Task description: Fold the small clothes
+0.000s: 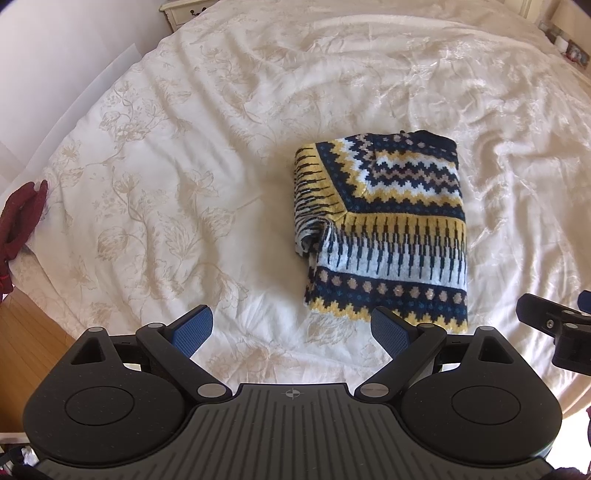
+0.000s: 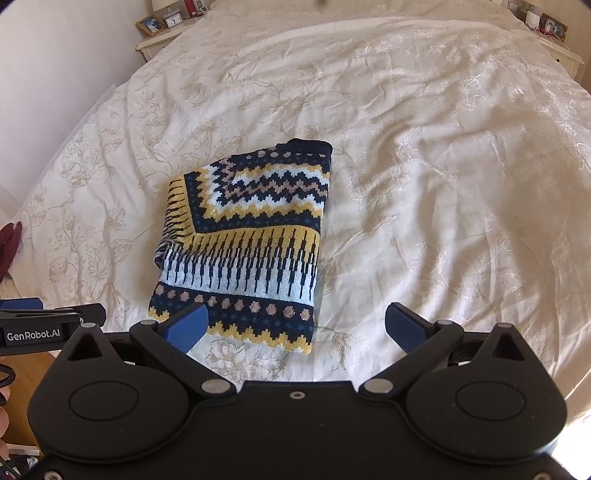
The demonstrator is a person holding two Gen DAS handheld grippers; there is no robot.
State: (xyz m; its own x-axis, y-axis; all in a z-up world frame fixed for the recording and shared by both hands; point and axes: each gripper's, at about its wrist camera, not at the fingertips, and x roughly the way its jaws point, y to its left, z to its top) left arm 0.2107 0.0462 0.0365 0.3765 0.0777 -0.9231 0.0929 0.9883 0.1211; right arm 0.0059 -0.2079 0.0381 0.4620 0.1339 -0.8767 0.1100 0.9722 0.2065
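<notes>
A patterned knit sweater [image 1: 384,229] in navy, yellow and white lies folded into a compact rectangle on the bed; it also shows in the right wrist view [image 2: 243,243]. My left gripper [image 1: 293,326] is open above the bed's near edge, its right pad just short of the sweater's near hem, nothing between the fingers. My right gripper [image 2: 297,325] is open too, hovering over the sweater's near right corner, empty. The right gripper's side [image 1: 554,328] shows at the right edge of the left wrist view, and the left gripper [image 2: 51,325] at the left of the right wrist view.
A cream floral duvet [image 1: 184,155] covers the bed. A dark red garment [image 1: 18,225] hangs at the bed's left edge. Nightstands with frames and small items stand at the far corners [image 2: 162,26] [image 2: 550,29]. Wooden floor [image 1: 33,325] shows lower left.
</notes>
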